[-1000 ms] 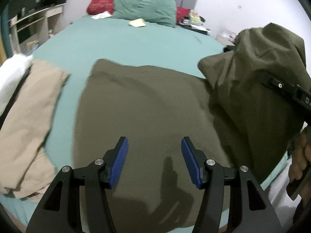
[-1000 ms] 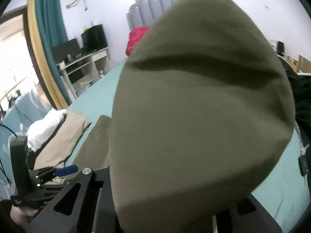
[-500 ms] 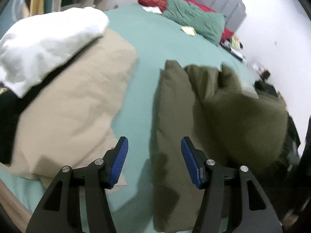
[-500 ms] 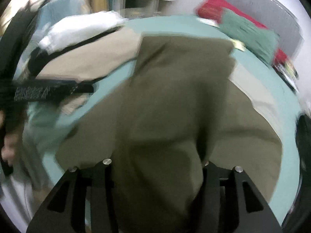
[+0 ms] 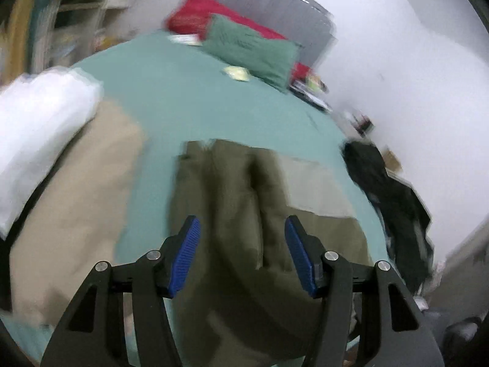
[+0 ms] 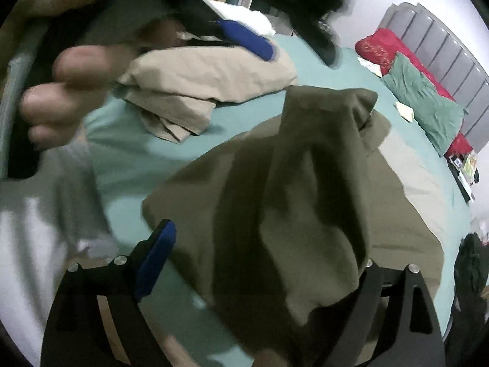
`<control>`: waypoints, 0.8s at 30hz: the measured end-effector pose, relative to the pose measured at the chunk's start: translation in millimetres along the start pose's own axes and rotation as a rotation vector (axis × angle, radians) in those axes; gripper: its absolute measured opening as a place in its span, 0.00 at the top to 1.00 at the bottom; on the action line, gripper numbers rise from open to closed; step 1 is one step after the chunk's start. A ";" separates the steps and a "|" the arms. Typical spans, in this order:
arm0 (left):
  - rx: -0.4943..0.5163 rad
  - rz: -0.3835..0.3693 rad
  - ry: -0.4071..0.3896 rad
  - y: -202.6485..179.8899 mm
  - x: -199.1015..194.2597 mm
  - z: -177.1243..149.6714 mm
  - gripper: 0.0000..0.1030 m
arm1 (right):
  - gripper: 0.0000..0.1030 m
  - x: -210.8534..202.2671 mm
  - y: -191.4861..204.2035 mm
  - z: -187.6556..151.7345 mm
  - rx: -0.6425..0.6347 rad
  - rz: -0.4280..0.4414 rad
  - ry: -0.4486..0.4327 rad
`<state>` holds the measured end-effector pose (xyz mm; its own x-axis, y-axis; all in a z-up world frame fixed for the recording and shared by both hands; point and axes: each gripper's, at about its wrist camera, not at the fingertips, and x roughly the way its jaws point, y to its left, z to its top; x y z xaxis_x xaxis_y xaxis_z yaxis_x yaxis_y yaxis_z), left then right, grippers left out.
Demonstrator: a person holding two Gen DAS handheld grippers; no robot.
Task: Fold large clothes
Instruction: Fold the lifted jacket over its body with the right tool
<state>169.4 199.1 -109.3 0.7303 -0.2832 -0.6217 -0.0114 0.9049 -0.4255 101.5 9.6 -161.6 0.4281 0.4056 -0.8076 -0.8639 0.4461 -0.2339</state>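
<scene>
An olive green garment (image 5: 244,202) lies on the teal bed, folded over on itself with a raised ridge down its middle; it also shows in the right wrist view (image 6: 299,189). My left gripper (image 5: 243,253) is open and empty, hovering just above the garment's near part. My right gripper (image 6: 256,263) is open; its left blue pad (image 6: 156,257) shows, while its right finger is hidden under cloth draped over it. The left gripper's blue pad (image 6: 247,39) and the hand holding it appear at the upper left of the right wrist view.
A folded beige garment (image 5: 76,202) and a white one (image 5: 39,116) lie to the left. A dark garment (image 5: 388,202) lies at the bed's right edge. Green pillow (image 5: 253,52) and red pillow (image 5: 195,15) sit by the grey headboard.
The right gripper laid the lifted olive cloth down over the garment and opened. The left gripper swung from the beige pile back over the olive garment.
</scene>
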 end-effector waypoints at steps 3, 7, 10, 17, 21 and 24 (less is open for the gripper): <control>0.081 -0.034 0.107 -25.7 25.9 11.4 0.41 | 0.13 -21.5 -2.7 -21.5 -0.016 0.016 -0.026; 0.111 -0.086 0.255 -47.6 62.8 15.0 0.41 | 0.13 -51.1 -15.9 -48.8 0.019 0.046 -0.061; 0.147 -0.082 0.320 -60.8 77.0 6.6 0.41 | 0.13 -66.8 -24.5 -72.1 0.056 0.048 -0.082; 0.180 -0.030 0.330 -85.9 56.7 -8.8 0.41 | 0.13 -66.8 -34.1 -62.9 0.165 -0.038 -0.149; 0.204 -0.010 0.309 -103.2 34.5 -14.2 0.41 | 0.12 -75.4 -28.0 -58.3 0.120 -0.192 -0.175; 0.209 -0.028 0.296 -107.6 20.3 -16.0 0.41 | 0.12 -71.3 -27.7 -52.5 0.105 -0.216 -0.175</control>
<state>174.5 90.9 -86.7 0.4983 -0.3608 -0.7884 0.1681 0.9322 -0.3204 80.9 -73.6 -125.9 0.6466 0.4193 -0.6373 -0.7191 0.6139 -0.3257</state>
